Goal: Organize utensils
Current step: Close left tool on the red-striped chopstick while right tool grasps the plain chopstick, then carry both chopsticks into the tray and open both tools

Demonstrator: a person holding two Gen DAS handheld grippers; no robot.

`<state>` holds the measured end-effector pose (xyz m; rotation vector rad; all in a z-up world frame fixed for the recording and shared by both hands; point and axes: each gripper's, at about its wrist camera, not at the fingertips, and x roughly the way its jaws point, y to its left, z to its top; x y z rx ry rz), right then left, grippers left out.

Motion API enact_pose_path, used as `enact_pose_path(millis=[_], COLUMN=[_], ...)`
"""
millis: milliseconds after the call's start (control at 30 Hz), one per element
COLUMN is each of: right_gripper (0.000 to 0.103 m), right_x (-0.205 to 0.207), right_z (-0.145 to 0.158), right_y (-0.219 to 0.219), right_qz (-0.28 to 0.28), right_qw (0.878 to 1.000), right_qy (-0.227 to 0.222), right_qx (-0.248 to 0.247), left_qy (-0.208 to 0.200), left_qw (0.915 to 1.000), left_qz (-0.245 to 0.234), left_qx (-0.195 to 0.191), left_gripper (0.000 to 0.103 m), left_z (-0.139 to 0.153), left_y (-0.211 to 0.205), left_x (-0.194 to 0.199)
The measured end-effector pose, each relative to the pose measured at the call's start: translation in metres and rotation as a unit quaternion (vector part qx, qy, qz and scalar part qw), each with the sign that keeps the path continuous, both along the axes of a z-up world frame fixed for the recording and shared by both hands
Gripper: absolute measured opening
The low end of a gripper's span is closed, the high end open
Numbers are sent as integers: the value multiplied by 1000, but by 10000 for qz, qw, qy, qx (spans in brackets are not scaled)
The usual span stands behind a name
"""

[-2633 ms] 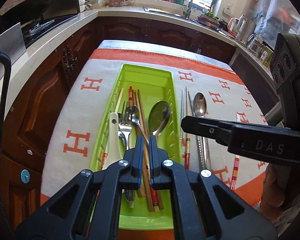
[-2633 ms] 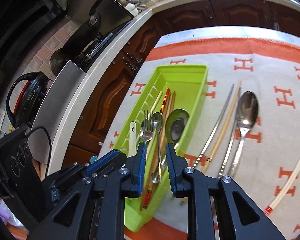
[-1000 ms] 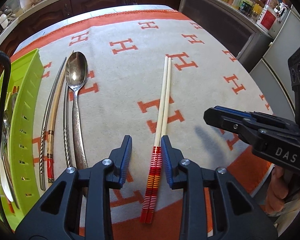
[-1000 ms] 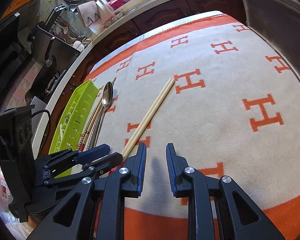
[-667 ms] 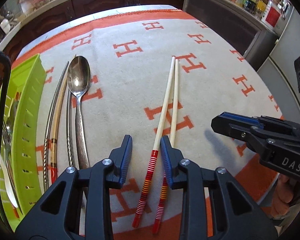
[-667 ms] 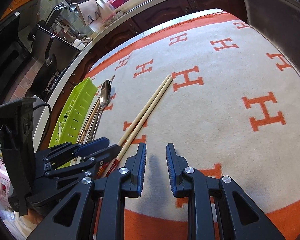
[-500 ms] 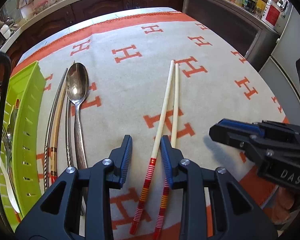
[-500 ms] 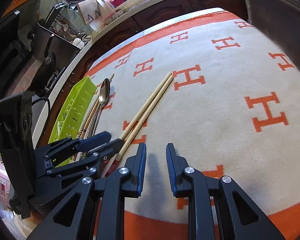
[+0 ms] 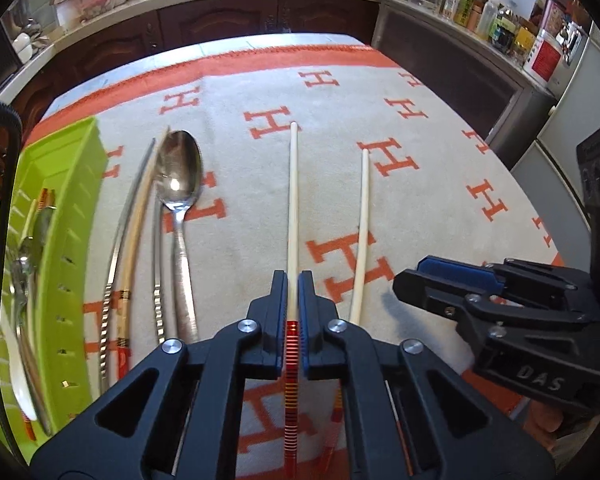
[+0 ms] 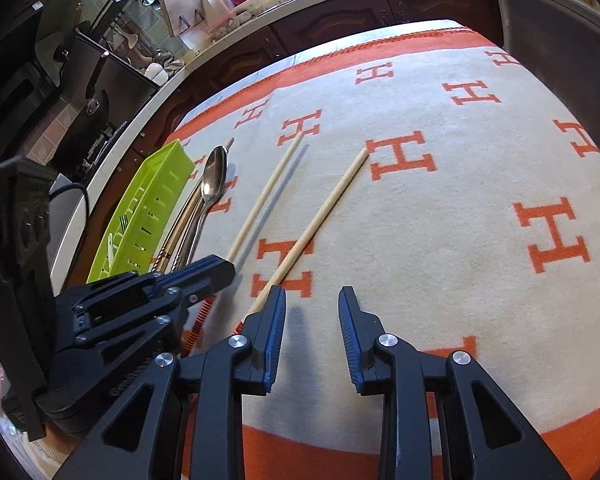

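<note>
On the table, the green tray sits far left. The left gripper pinches one chopstick, seemingly lifted; its mate lies loose. The right gripper hangs open, empty. The thin stick could pivot or slip in the fingers.

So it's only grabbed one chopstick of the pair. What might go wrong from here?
The left gripper pinches the held chopstick near its striped end, so the long front could droop or swivel. Its mate lies loose on the cloth, apart, needing another trip. The green tray already looks crowded.
</note>
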<state>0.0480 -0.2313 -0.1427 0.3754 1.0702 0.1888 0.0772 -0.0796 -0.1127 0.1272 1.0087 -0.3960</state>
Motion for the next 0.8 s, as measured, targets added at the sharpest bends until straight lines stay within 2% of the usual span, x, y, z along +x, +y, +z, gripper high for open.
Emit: enact_pose_path(millis=[333, 433, 533, 633, 733, 800], right_gripper=[28, 28, 28, 17, 13, 9], right_x=[13, 15, 17, 19, 20, 22], right_z=[1, 3, 4, 3, 3, 4], right_y=[46, 62, 82, 97, 95, 88], right_qz=[223, 220, 222, 163, -25, -139], right_qw=[9990, 9973, 9920, 9836, 9838, 9866], right_qy=[75, 83, 56, 49, 100, 148], right_qx=[-386, -689, -1240, -1796, -1790, -1618], left_qy=[-481, -580, -701, -739, -746, -750], left_qw=[9973, 9955, 9932, 9912, 9894, 9879], left_qz=[513, 716, 909, 1065, 1202, 1296], left_qx=[-205, -235, -200, -261, -341, -400], left_gripper=[3, 3, 3, 3, 3, 3], left_z=[51, 61, 67, 70, 71, 72], left_y=[62, 85, 105, 126, 144, 158], left_x=[-21, -24, -26, -28, -29, -30])
